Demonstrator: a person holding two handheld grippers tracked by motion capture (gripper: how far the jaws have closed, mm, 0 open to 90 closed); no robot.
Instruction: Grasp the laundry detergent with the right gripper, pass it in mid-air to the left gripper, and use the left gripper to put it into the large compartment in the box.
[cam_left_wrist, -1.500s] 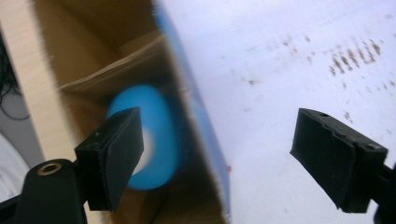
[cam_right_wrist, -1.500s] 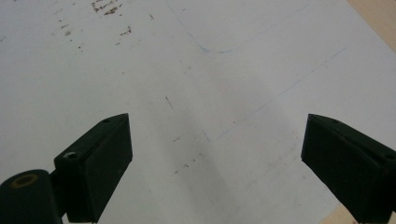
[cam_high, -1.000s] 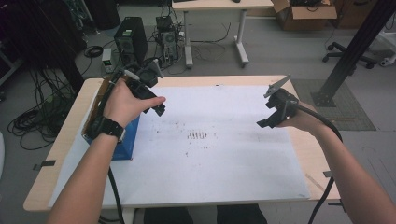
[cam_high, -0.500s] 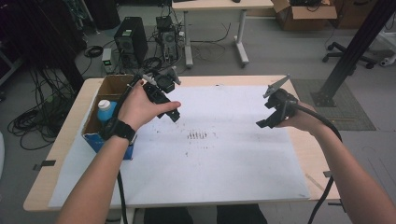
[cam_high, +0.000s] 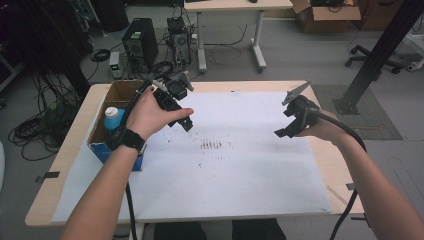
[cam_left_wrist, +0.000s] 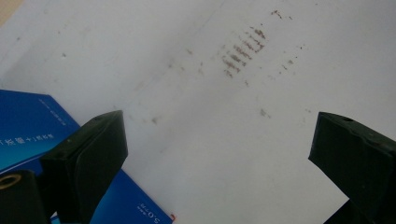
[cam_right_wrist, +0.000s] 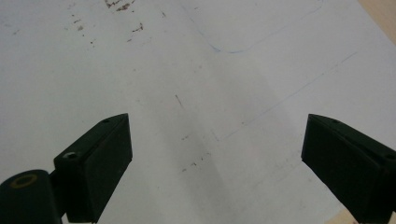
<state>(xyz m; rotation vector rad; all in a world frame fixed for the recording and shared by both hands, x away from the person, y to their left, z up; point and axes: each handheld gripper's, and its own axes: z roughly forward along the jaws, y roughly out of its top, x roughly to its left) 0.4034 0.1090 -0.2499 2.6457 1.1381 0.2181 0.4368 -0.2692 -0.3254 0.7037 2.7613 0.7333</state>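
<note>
Above the white sheet (cam_high: 235, 170), both claws hung wide and empty.
Left gripper (cam_high: 186, 121) was beside the cardboard box (cam_high: 116, 92); its bottle (cam_high: 113, 118) looked light, best gripped at the body.

Even, moderate overhead light in the high view, soft grain, white sheet (cam_high: 240, 170) bright without glare, dim floor beyond, faint soft shadows under the forearms, gripper views slightly hazy, near jaws possibly out of focus, bluish cast.
</note>
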